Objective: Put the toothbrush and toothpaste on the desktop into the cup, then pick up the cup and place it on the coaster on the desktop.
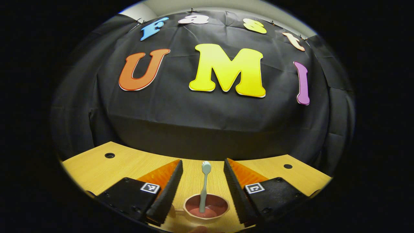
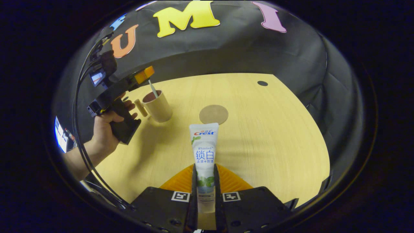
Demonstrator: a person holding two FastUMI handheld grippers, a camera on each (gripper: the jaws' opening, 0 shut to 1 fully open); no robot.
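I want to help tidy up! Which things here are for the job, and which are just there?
For the job:
toothbrush, already in the cup
toothpaste, held in the right gripper
coaster

Just there:
holes in the desktop

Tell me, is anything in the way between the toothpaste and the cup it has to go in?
Mostly no. The white toothpaste tube is clamped in the right gripper, and bare wooden desktop lies between it and the tan cup. The left gripper hovers over the cup, though, and the pale toothbrush already stands inside.
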